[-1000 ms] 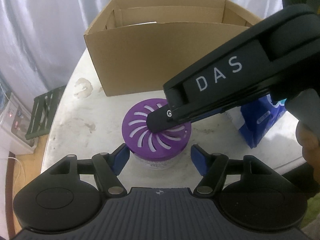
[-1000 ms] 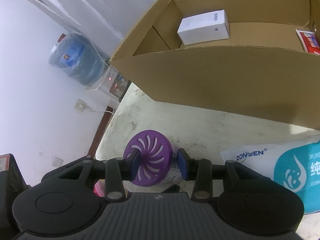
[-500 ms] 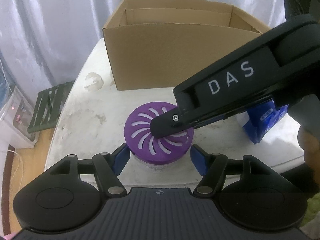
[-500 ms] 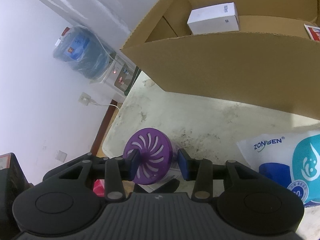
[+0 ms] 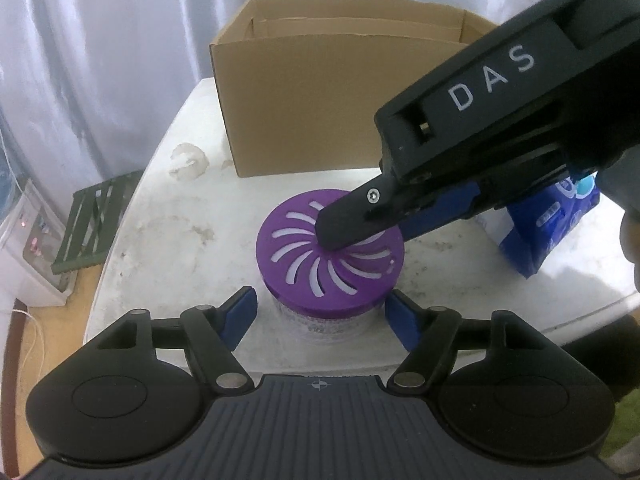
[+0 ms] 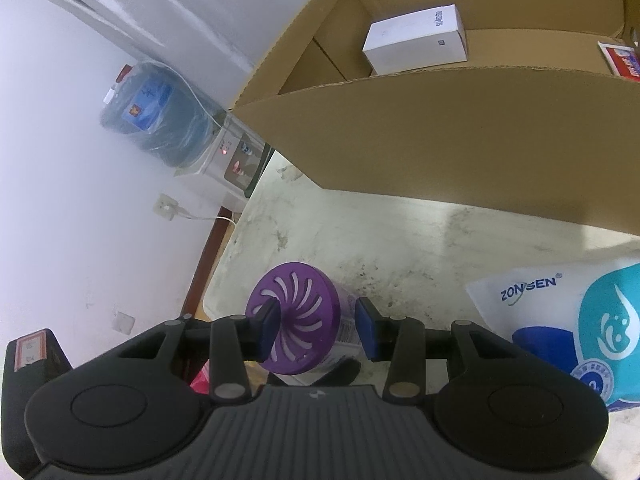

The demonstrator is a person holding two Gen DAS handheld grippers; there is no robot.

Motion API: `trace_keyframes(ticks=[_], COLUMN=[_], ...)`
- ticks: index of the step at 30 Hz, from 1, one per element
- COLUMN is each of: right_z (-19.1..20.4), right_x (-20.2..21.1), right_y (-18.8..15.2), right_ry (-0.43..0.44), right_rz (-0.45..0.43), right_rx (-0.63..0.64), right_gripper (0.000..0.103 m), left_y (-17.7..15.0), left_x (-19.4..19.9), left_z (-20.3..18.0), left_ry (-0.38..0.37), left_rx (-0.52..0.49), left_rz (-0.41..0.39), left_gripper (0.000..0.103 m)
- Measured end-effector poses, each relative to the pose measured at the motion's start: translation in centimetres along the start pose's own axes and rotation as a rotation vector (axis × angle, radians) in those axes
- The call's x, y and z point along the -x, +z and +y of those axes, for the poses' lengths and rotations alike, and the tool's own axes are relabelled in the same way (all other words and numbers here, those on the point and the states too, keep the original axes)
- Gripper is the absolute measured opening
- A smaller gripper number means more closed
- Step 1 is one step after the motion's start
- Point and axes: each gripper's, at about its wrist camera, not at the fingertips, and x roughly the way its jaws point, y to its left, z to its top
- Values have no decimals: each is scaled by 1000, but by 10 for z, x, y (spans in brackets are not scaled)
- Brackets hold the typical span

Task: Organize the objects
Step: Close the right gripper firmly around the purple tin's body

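Observation:
A round air-freshener jar with a purple slotted lid (image 5: 330, 258) stands on the white table (image 5: 168, 216), also in the right wrist view (image 6: 294, 316). My left gripper (image 5: 320, 316) is open, its blue pads on either side of the jar's base, not touching. My right gripper (image 6: 316, 330) is open, its pads straddling the lid; in the left wrist view its fingertips (image 5: 348, 228) hang over the lid. An open cardboard box (image 5: 304, 108) stands behind the jar.
The box (image 6: 460, 132) holds a white carton (image 6: 416, 40) and a red packet (image 6: 622, 58). A blue-and-white tissue pack (image 6: 580, 320) lies on the table's right. A water dispenser (image 6: 160, 120) and a green stool (image 5: 92, 228) stand beyond the left table edge.
The left gripper has drawn back, so the box looks farther. The right gripper has risen and tilted over the lid. Both stay open, and the jar has not moved.

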Motion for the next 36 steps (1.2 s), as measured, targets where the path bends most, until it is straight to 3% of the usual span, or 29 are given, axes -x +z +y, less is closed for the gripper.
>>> trace_keyframes(ticks=[3,13,36], right_z=[0,-1,-2], right_x=[0,8,2], right_y=[-1,-9,-9], right_ry=[7,12,13], right_rz=[2,5,9], right_rx=[-4,-5,-24], right_gripper=[43,42,43], left_y=[-1,-5,13], left_x=[-1,7,-13], left_z=[1,-14,-8], left_ry=[-14,18,-3], left_rx=[-1,-59,19], left_rz=[-13,-22,-20], left_gripper=[64,63,65])
